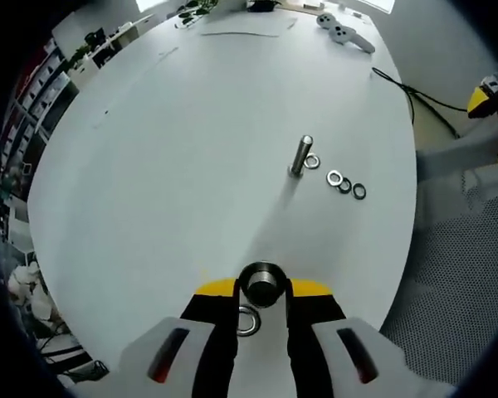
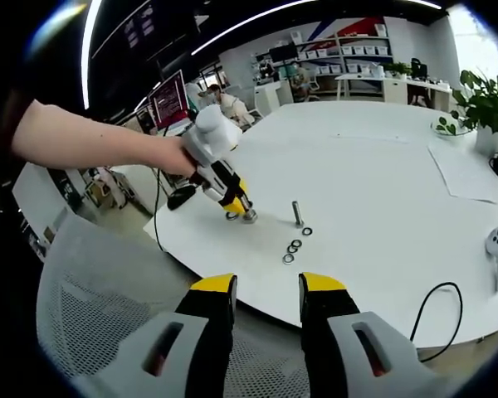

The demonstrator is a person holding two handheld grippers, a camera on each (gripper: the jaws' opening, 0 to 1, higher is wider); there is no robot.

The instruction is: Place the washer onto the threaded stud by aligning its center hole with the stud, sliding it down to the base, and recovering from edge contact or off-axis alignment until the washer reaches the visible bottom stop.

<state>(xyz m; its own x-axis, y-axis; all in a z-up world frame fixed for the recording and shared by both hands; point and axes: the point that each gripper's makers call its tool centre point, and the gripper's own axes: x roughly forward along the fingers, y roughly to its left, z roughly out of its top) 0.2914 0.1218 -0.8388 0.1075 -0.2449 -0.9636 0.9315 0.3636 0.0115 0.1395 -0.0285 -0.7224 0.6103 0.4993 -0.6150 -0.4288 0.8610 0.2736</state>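
Left gripper view shows the left gripper (image 1: 262,300) at lower centre, its yellow-tipped black jaws together on a short grey metal cylinder (image 1: 262,283), perhaps a second stud seen end-on. A silver ring-shaped washer (image 1: 247,321) lies between the jaws just below it, flat on the round white table (image 1: 149,166); whether the ring is gripped or only resting there cannot be told. Up and right of centre stands the upright silver threaded stud (image 1: 301,156), with one washer at its foot (image 1: 313,161) and a loose row of three washers (image 1: 345,184) trailing further right.

Right gripper view has the right gripper (image 2: 266,298) at the bottom edge, jaws apart and empty, hanging off the table rim above a grey mesh chair (image 2: 91,323), well apart from the work. A person's hand (image 2: 162,156) carries the other tool down to the tabletop at left of centre.

To do this step well, I judge the washer should be lifted level, carried over the stud top, and centred hole-over-tip before lowering. If an edge catches, back off slightly, flatten the tilt, and re-seat rather than push. The right tool could steady the stud base.
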